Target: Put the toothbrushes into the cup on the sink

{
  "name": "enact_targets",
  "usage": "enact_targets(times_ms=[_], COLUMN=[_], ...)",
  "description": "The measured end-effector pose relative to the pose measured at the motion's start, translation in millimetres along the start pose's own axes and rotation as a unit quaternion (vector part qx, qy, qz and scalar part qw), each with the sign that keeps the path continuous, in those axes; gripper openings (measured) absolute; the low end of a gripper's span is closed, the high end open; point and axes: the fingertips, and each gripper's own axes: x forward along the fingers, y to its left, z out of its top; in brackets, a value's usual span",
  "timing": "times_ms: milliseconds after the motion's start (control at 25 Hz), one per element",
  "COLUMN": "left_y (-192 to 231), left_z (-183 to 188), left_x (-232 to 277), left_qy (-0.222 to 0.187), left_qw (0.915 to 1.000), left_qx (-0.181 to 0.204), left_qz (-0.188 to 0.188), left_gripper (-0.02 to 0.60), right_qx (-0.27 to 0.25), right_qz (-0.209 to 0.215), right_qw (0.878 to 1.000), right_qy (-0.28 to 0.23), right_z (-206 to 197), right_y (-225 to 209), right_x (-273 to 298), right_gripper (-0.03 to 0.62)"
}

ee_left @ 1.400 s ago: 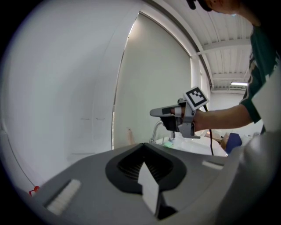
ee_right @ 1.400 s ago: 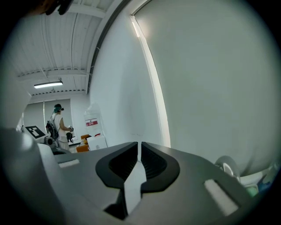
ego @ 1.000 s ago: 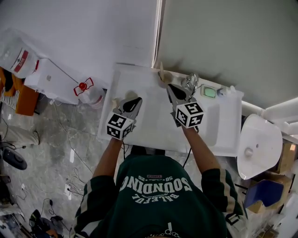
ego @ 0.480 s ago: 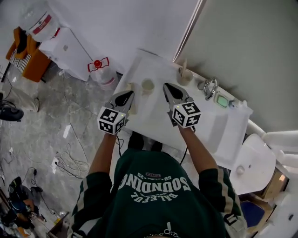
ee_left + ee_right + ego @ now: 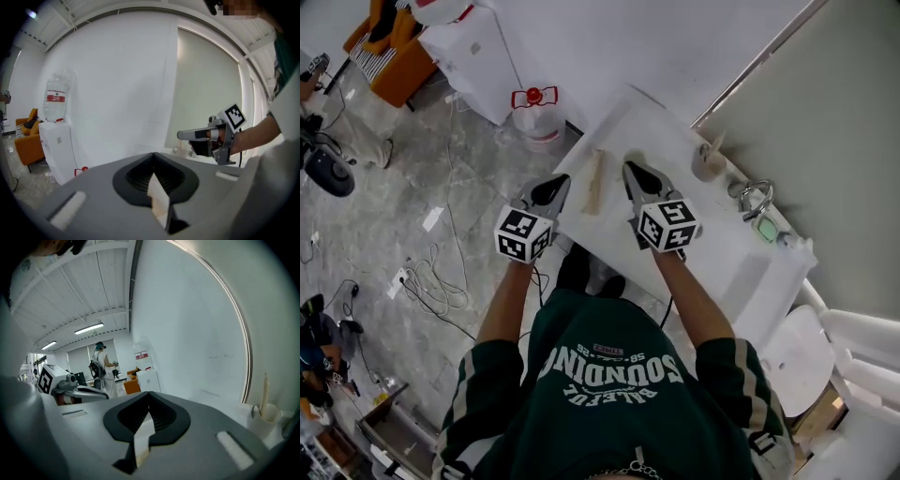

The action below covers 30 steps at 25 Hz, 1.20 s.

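Left claw (image 5: 551, 189) and right claw (image 5: 636, 174) are both pressed together and empty, flanking what looks like a toothbrush (image 5: 593, 181) lying at frame centre on the white table (image 5: 661, 141). I judge pickup not yet begun: one claw must spread and descend. The cup (image 5: 708, 164) stands upper right, with open room between; the table's left edge runs close beside the brush.

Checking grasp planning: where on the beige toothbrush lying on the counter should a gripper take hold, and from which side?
Probably mid-handle, from above, jaws spanning its narrow width. The toothbrush lies flat on the counter, its length running away from the person, so only its top and long sides are reachable. The left gripper is shut and would need opening first.
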Motion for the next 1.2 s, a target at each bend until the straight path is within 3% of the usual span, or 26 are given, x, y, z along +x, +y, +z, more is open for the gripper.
enact_targets(times_ms=[320,560,720,920,1200], left_y=[21,36,45,60,83], left_z=[-20,-38,-47,-49,-48], left_x=[0,2,4,7,16], left_qy=[0.016,0.029,0.035,0.040,0.046], left_qw=[0.9997,0.9990,0.9983,0.9977,0.9973], left_qx=[-0.017,-0.034,-0.045,-0.052,-0.056], left_qz=[0.008,0.011,0.014,0.015,0.009], left_gripper=[0.049,0.049,0.049,0.049,0.049], right_qx=[0.029,0.045,0.060,0.081,0.115], right_qz=[0.002,-0.024,-0.037,-0.047,-0.098], right_qw=[0.997,0.990,0.984,0.977,0.963], right_qy=[0.066,0.128,0.162,0.193,0.224], right_z=[-71,-122,-140,-156,-165], right_y=[12,11,6,2,-14], right_x=[29,43,55,76,108], right_gripper=[0.003,0.003,0.008,0.072,0.091])
